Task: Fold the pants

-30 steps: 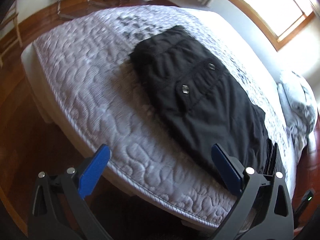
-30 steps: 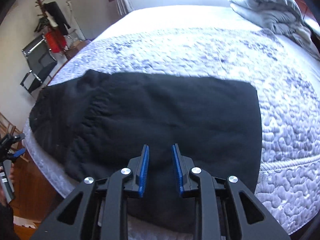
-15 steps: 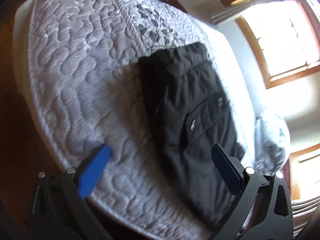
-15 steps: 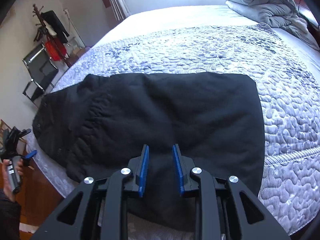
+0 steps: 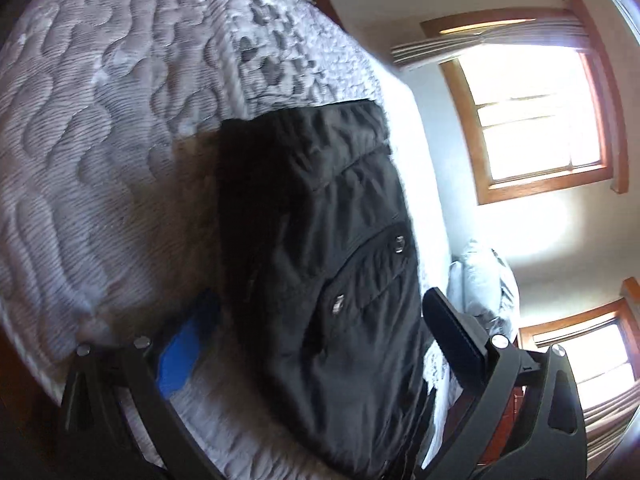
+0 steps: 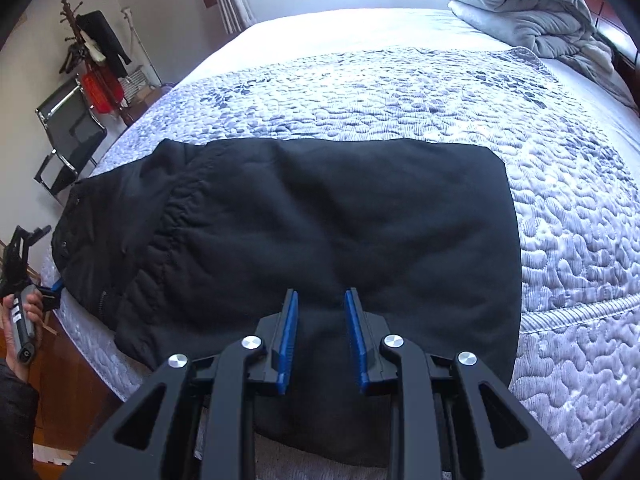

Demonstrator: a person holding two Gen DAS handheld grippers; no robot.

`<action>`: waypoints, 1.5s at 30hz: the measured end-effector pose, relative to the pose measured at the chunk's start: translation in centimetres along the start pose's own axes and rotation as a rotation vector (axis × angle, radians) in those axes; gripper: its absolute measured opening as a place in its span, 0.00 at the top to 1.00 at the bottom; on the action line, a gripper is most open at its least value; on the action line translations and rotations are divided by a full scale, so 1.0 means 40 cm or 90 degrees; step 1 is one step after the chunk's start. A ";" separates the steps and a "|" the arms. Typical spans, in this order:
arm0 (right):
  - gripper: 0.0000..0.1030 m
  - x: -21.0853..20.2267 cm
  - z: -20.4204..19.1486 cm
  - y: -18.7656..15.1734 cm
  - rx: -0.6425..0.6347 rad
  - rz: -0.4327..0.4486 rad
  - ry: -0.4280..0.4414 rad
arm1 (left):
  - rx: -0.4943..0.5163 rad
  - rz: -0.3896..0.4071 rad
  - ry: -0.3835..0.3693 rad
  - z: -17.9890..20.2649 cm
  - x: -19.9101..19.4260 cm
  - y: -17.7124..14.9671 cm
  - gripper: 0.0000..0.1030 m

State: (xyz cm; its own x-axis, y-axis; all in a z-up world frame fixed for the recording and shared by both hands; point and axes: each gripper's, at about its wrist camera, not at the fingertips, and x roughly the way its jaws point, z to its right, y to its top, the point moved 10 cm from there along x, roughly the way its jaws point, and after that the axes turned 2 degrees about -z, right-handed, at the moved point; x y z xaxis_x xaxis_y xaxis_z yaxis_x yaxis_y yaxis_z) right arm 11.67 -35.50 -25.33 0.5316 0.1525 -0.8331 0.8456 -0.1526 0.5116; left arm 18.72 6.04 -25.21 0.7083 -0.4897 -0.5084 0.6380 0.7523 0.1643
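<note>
Black pants (image 6: pixel 328 216) lie folded in a wide rectangle across the quilted bed (image 6: pixel 560 184), waistband end at the left near the bed's edge. My right gripper (image 6: pixel 322 300) hovers over the near edge of the pants, its blue-padded jaws a small gap apart with nothing between them. In the left wrist view the pants (image 5: pixel 332 264) run away from me, snap buttons showing. My left gripper (image 5: pixel 316 320) is wide open, its jaws straddling the waistband end at the bed's edge. It also shows at the far left of the right wrist view (image 6: pixel 40 264).
A crumpled grey duvet (image 6: pixel 532 8) lies at the head of the bed. A chair (image 6: pixel 68 136) and a coat rack (image 6: pixel 96 60) stand by the wall left of the bed. Windows (image 5: pixel 536 116) are beyond the bed. Wooden floor lies below the bed's edge.
My left gripper has tilted and moved in close to the waistband end of the pants. My right gripper has drawn back slightly; its jaws keep the same small gap.
</note>
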 end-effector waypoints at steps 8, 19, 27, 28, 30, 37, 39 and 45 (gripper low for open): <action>0.75 0.008 -0.003 -0.001 -0.007 -0.002 -0.010 | 0.036 -0.002 0.034 0.036 0.070 -0.014 0.04; 0.73 0.011 -0.003 -0.004 -0.014 -0.006 -0.008 | -0.030 0.001 0.046 -0.003 0.087 -0.019 0.77; 0.72 0.010 -0.001 -0.004 -0.011 -0.006 -0.003 | 0.031 0.041 0.007 0.072 0.057 -0.014 0.87; 0.72 0.010 0.000 -0.004 -0.011 -0.006 -0.002 | 0.059 0.050 0.005 0.096 0.050 -0.011 0.87; 0.72 0.010 0.001 -0.003 -0.011 -0.007 0.000 | 0.125 0.070 -0.005 0.156 0.039 -0.022 0.87; 0.72 0.006 0.002 -0.005 -0.003 -0.003 0.010 | 0.265 0.090 -0.038 0.329 0.022 -0.076 0.86; 0.72 0.005 0.004 -0.004 0.000 -0.002 0.014 | 0.308 0.090 -0.035 0.367 0.019 -0.096 0.86; 0.72 0.002 0.013 -0.003 0.012 0.003 0.025 | 0.441 0.065 -0.048 0.482 0.023 -0.213 0.83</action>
State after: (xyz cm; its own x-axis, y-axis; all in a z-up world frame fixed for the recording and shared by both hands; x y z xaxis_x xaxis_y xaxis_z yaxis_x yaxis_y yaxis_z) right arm 11.61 -35.96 -25.57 0.5379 0.1906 -0.8212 0.8419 -0.1711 0.5118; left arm 19.77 -9.33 -10.77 0.7782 -0.4797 -0.4054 0.5946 0.3546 0.7216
